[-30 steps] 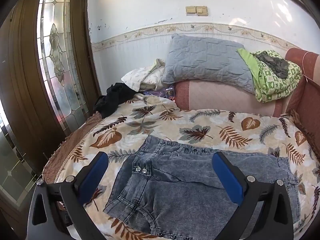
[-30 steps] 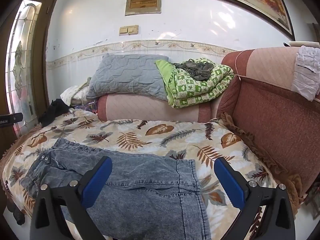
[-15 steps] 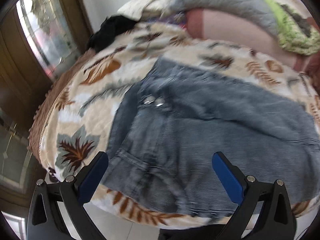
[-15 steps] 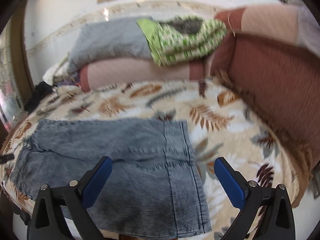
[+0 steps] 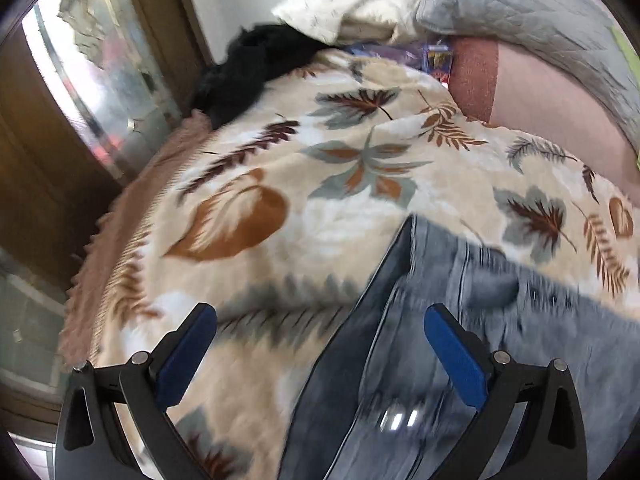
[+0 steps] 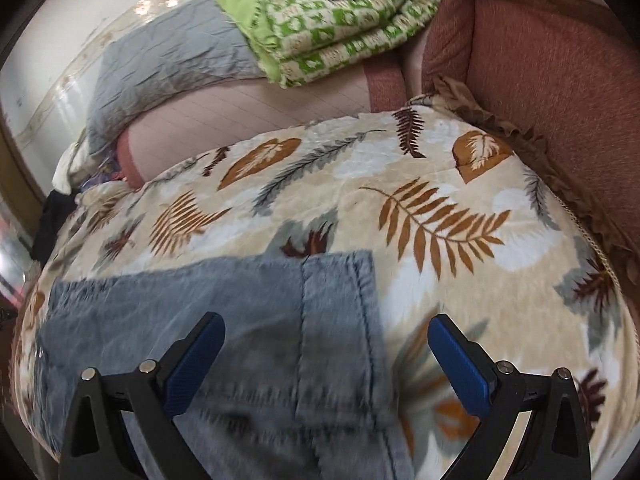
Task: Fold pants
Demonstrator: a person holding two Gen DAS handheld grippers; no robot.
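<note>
Left gripper (image 5: 320, 356): jaws spread wide, nothing pinched between the blue pads (image 5: 454, 362). It hangs low over the waist end of the pants (image 5: 520, 340). One pad sits over the denim, the other over bare blanket (image 5: 280, 160). Two bright rivets of the waistband show just below the gap, blurred.

Right gripper (image 6: 326, 364): jaws likewise spread, empty. It sits low over the hem end of the pants (image 6: 240, 320). The left pad is over the denim, the right pad over the blanket (image 6: 440, 160) beyond the hem edge. Whether either gripper touches the cloth cannot be told; both views are motion-blurred near the bottom.

Pants: grey-blue washed denim, lying flat along the front edge of the bed, waist toward the left edge, hem toward the right. A stitched cuff band runs across the hem end.

Blanket: cream, printed with brown and grey leaves, covering the bed top.

At the back edge: a grey quilted pillow (image 6: 168, 56) resting on a pink bolster (image 6: 248, 108), with a folded green-and-white quilt (image 6: 340, 28) partly on top of it. A dark garment (image 5: 256, 68) lies at the back left corner, near a pale crumpled cloth (image 5: 352, 12). A reddish upholstered side panel (image 6: 552, 72) stands along the right edge. A wood-framed glass door (image 5: 80, 92) stands beyond the left edge.
</note>
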